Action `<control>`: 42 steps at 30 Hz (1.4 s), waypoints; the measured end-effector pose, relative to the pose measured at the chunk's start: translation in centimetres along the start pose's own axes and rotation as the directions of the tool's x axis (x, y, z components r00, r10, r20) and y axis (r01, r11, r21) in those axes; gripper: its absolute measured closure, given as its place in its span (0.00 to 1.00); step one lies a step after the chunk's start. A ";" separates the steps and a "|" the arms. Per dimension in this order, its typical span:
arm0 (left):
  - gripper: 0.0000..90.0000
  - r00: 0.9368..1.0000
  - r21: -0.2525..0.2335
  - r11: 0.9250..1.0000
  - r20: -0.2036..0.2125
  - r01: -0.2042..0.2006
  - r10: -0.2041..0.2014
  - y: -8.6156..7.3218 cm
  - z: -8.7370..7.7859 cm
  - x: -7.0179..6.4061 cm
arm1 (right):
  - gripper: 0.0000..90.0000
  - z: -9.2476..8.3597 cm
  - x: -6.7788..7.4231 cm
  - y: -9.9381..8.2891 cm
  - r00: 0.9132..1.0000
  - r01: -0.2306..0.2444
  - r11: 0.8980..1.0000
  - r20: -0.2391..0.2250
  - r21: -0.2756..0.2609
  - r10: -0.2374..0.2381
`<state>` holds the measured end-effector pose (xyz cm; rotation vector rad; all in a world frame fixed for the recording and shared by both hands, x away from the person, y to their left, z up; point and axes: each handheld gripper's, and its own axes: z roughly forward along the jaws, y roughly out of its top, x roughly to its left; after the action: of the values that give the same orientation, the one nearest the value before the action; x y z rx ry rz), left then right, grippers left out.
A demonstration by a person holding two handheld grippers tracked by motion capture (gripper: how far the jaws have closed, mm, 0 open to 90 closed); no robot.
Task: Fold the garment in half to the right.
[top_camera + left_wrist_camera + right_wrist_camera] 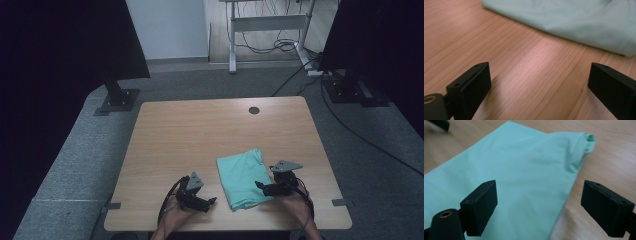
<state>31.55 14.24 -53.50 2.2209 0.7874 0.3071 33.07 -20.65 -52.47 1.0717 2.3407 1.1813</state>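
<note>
At the near edge of the table (165, 125), the left gripper (202, 204) is hovering with jaws wide over bare wood, just beside the folded green cloth (243, 176). The right gripper (265, 187) is hanging over the cloth's right side, jaws wide and holding nothing, likely lining up to pinch an edge.

Both hands in from near edge. Left gripper (212, 201) low, fingers (471, 85) wide apart, empty, aimed right. Right gripper (258, 185) likewise wide, aimed left.
</note>
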 end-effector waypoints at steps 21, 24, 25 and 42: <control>0.04 0.997 0.034 0.998 -0.070 0.046 -0.043 -3.5 -3.7 2.0 | 0.14 2.9 4.4 0.4 0.997 0.065 0.991 -0.040 0.116 -0.061; 0.04 0.996 0.032 0.998 -0.074 0.050 -0.047 -3.6 -3.8 2.3 | 0.14 4.1 5.0 1.3 0.999 0.038 0.992 -0.010 0.119 -0.037; 0.03 0.996 0.033 0.998 -0.074 0.049 -0.047 -3.7 -3.9 2.4 | 0.14 4.6 5.1 1.6 1.000 0.031 0.993 -0.002 0.115 -0.031; 0.03 0.996 0.032 0.998 -0.078 0.055 -0.052 -3.9 -4.2 3.0 | 0.14 9.2 4.6 5.0 0.998 -0.050 0.997 0.037 0.059 0.048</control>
<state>30.32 20.59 -53.53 2.2271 0.8984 0.3579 37.55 -10.24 -53.91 1.1669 2.3485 1.1067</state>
